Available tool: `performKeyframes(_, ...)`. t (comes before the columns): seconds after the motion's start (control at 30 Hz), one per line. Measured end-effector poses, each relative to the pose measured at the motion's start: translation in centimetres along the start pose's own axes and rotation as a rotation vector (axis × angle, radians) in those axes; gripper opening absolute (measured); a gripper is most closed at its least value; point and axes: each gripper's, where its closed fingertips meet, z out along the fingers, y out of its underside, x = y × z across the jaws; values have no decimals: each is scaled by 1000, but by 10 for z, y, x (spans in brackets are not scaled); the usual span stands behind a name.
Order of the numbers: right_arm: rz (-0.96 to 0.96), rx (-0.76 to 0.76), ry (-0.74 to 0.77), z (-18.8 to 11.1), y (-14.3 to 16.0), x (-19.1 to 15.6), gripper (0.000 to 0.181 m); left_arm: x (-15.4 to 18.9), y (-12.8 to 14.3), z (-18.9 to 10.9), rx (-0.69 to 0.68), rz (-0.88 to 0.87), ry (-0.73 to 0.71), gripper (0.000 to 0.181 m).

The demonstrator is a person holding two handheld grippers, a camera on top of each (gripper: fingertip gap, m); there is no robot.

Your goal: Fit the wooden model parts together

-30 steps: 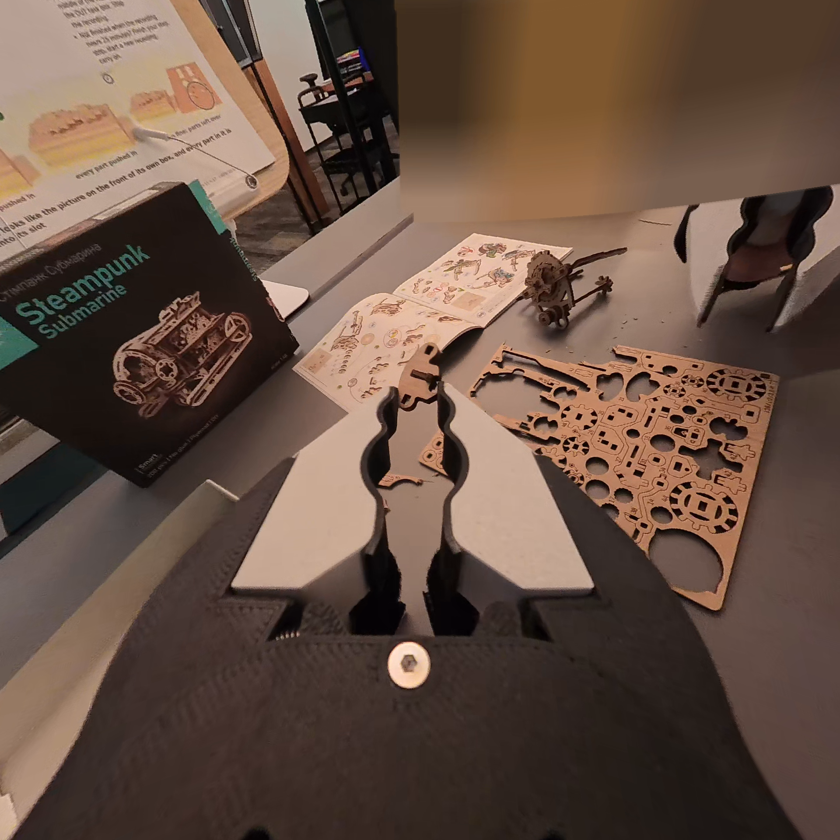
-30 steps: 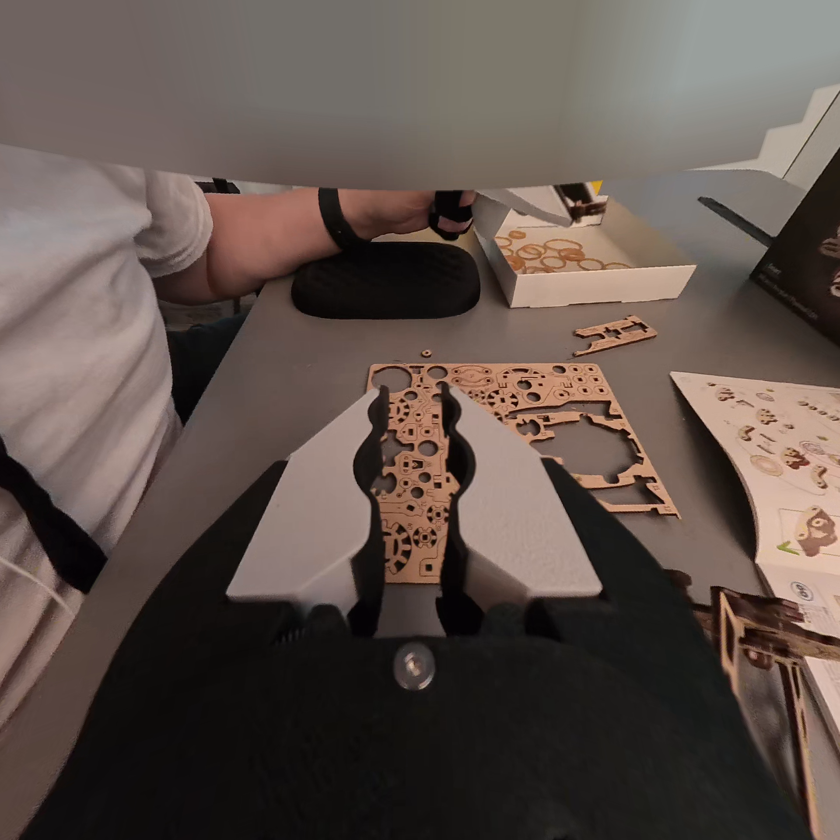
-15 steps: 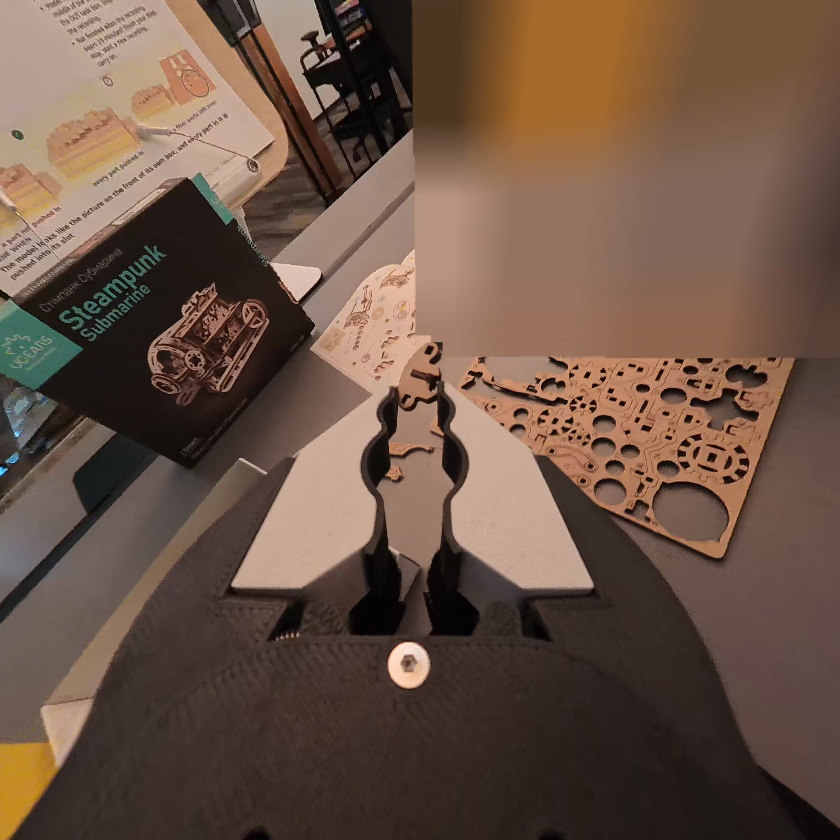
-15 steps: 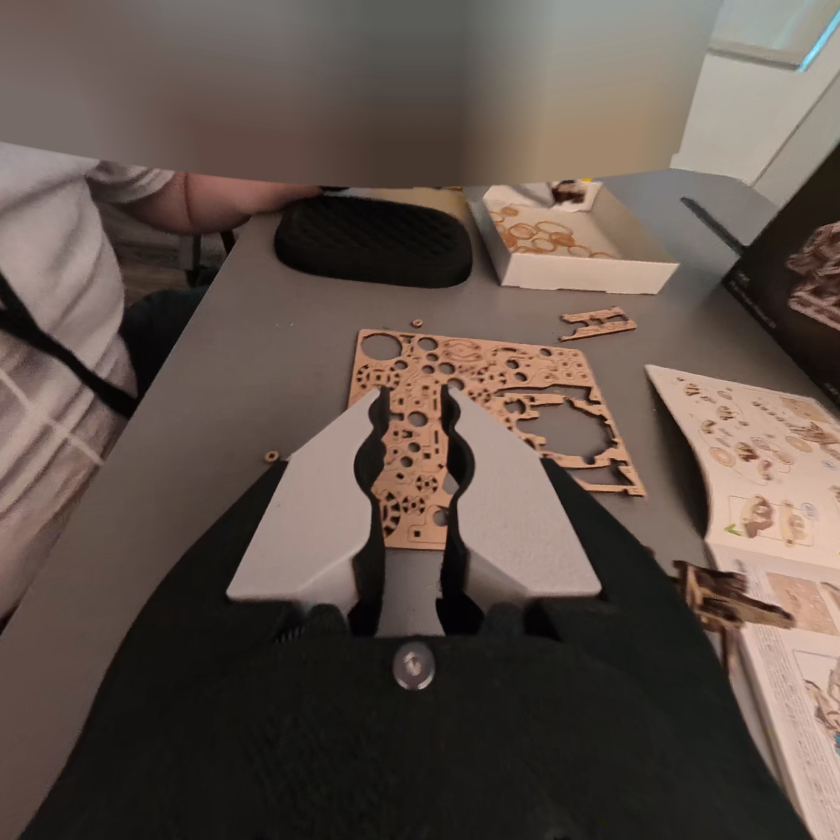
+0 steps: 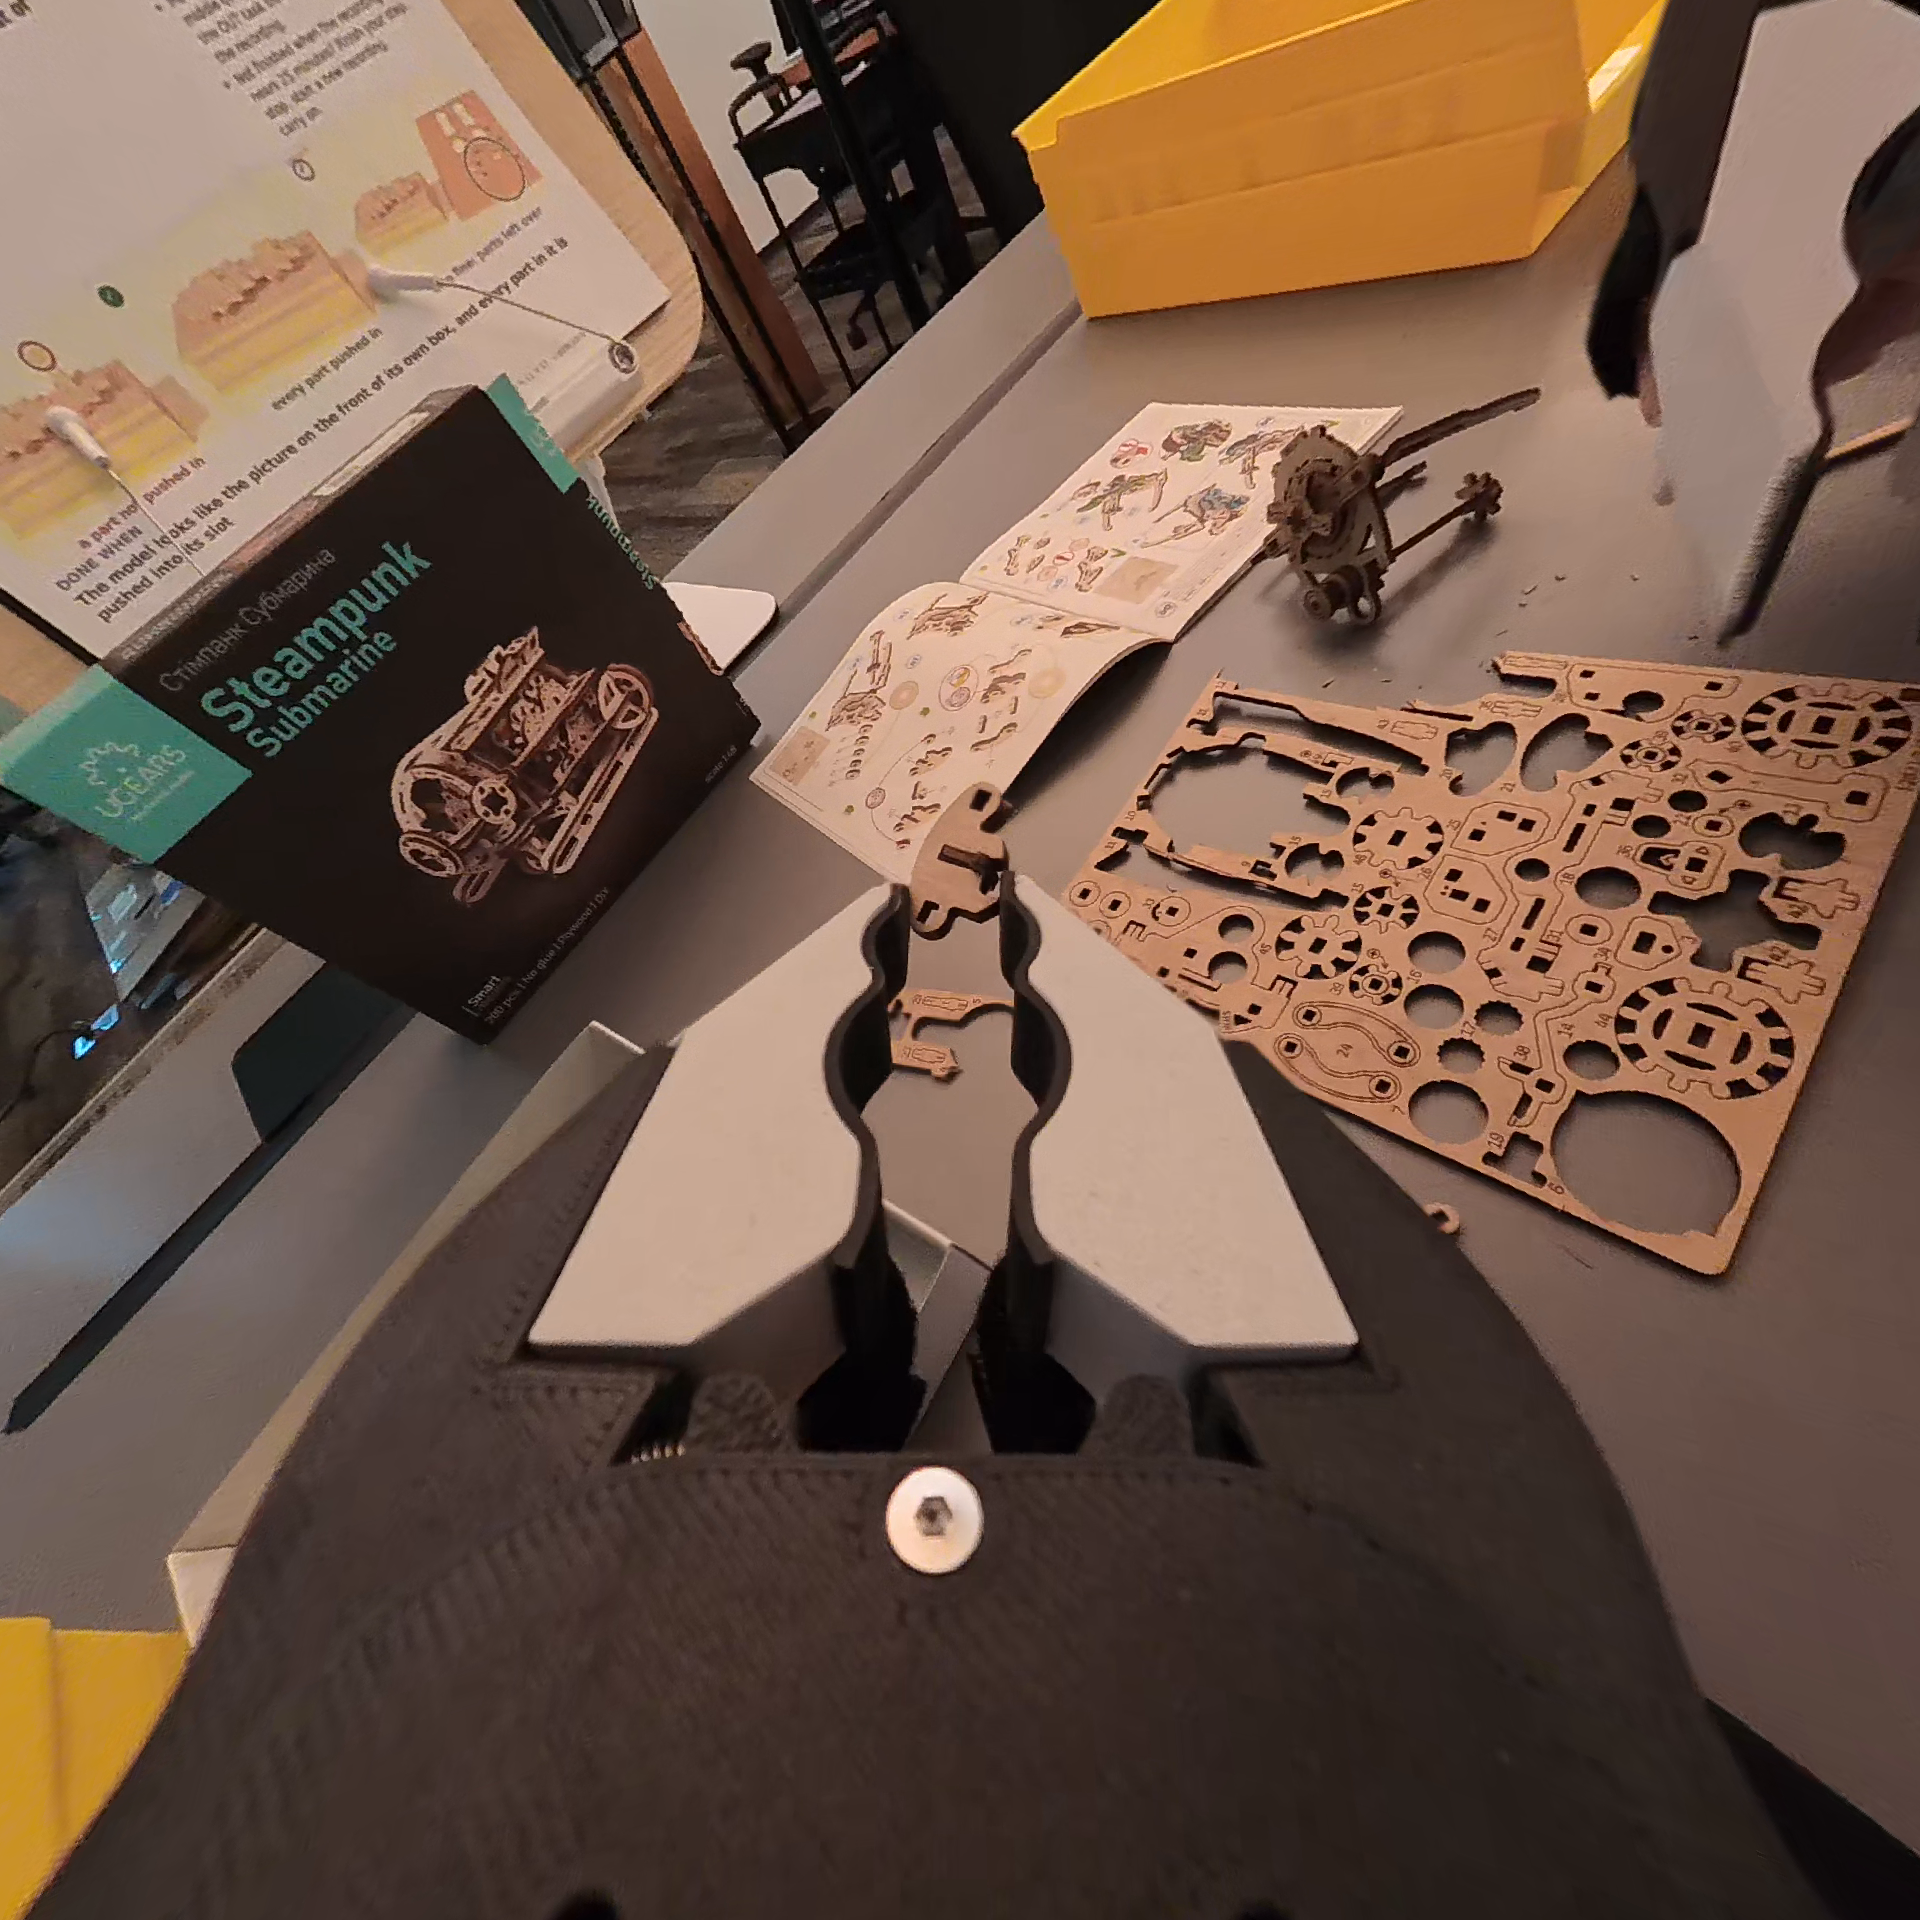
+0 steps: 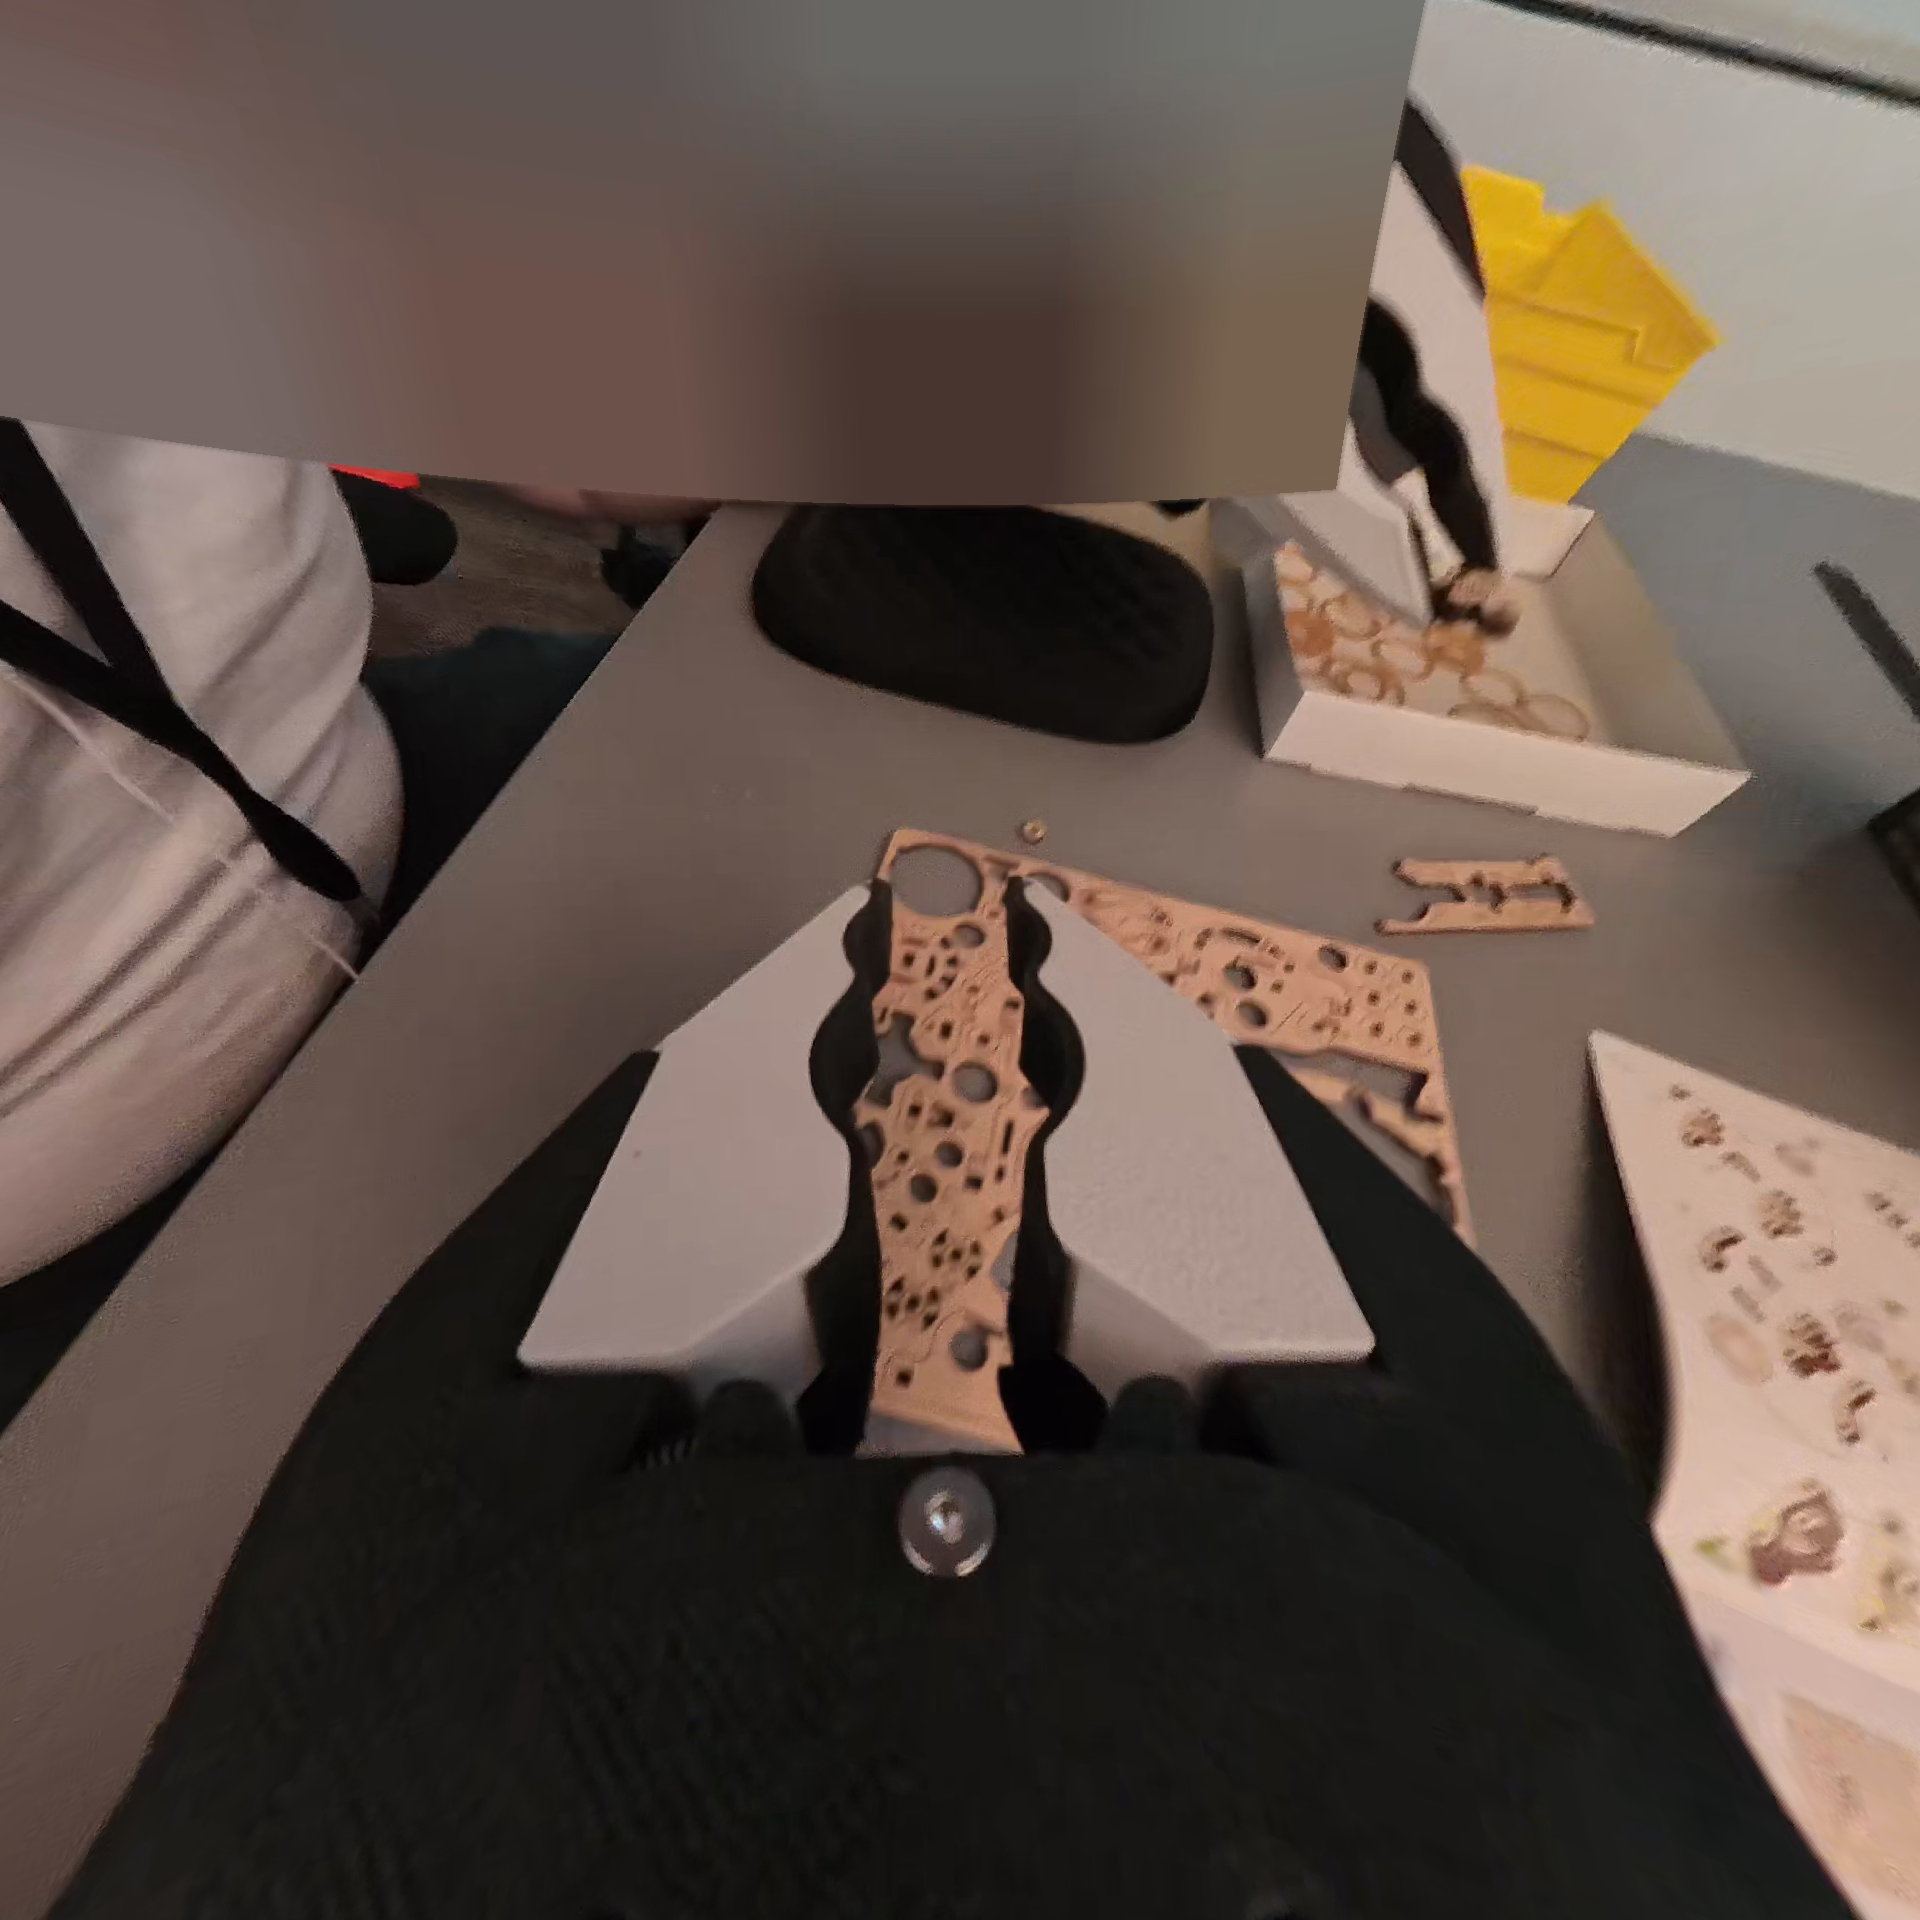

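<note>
The left gripper (image 5: 954, 888) is clamped on a small wooden part (image 5: 958, 860). The right gripper (image 6: 943, 888) stands apart, empty, above the punched wooden sheet (image 6: 1226, 966).

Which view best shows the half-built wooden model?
The left wrist view: the half-built wooden model lies in full sight and sharp on the table, beside the open instruction booklet. The right wrist view does not show it.

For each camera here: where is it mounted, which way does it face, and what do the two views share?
Left wrist view: on the left tongs, which pinch a small wooden part; faces the kit box and booklet.
Right wrist view: on the right tongs, empty; faces the person's torso.
Shared: the punched wooden sheet and grey table.
</note>
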Motion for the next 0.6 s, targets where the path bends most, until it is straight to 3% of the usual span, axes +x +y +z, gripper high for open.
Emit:
performKeyframes(0.17, 8, -43, -17, -10, 21, -10, 20, 4, -3, 1, 15, 4, 12, 16)
performKeyframes(0.23, 27, -42, -81, -9, 23, -19, 0, 3, 2, 4, -9, 9, 8, 16)
performKeyframes(0.43, 9, -136, -140, 4, 42, -33, 2, 6, 5, 5, -14, -3, 25, 16)
performKeyframes(0.53, 69, -118, -151, 5, 38, -31, 20, 5, 2, 3, -5, 24, 14, 16)
performKeyframes(0.57, 80, -118, -161, 4, 38, -31, 19, 6, 1, 3, 7, 25, 19, 16)
performKeyframes(0.6, 82, -122, -169, 3, 39, -31, 5, 7, 0, 3, 17, 18, 29, 16)
